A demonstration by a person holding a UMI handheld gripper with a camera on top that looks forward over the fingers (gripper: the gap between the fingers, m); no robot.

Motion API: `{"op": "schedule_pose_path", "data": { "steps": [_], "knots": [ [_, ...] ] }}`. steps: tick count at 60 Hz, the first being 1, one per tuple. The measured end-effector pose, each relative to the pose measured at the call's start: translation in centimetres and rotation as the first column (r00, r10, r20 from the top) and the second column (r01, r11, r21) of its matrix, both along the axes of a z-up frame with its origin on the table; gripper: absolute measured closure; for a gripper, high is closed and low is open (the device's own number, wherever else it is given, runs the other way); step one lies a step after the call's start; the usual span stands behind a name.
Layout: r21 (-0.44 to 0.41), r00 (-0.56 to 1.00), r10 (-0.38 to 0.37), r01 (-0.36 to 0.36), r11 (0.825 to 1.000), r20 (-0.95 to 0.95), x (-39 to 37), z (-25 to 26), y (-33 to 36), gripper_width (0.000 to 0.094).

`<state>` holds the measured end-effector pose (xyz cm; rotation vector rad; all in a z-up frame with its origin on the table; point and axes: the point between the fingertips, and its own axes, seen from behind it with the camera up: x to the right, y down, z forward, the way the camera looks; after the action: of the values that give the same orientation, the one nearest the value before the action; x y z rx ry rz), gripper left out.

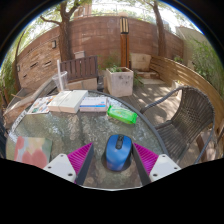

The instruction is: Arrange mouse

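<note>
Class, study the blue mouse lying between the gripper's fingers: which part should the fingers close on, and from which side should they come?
Grip the blue mouse across its two long flanks, coming from its near end as the gripper now points. Its long axis runs forward between the open pink pads, so each flank already faces one.

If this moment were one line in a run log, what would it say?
task: arrange mouse | gripper: open | mouse: between fingers, on glass table | ahead: green item, books

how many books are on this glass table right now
2 books: a pale book and a blue book beside it, far across the glass table, beyond the mouse between the open claw fingers.
</note>
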<state>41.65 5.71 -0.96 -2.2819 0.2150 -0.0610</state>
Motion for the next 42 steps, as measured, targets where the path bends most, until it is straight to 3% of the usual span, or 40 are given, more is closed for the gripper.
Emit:
{"op": "schedule_pose_path", "data": {
  "steps": [4,8,24,33,37,42],
  "knots": [
    [-0.015,0.999,-0.025,0.026,1.000,0.045,0.9,-0.5,0.7,0.0309],
    [-0.011,0.999,-0.004,0.005,1.000,0.035,0.2,-0.4,1.1,0.0452],
    [-0.016,0.994,-0.014,0.016,1.000,0.112,0.7,1.0,-0.1,0.0580],
    [0.124,0.990,-0.090,0.077,0.989,0.110,0.4,9.7,-0.8,0.0580],
    [0.225,0.991,-0.105,0.084,0.971,0.085,-1.6,15.7,-0.4,0.0579],
    [0.321,0.996,-0.070,0.048,0.946,0.058,-6.3,21.9,-0.3,0.0581]
  ]
}}
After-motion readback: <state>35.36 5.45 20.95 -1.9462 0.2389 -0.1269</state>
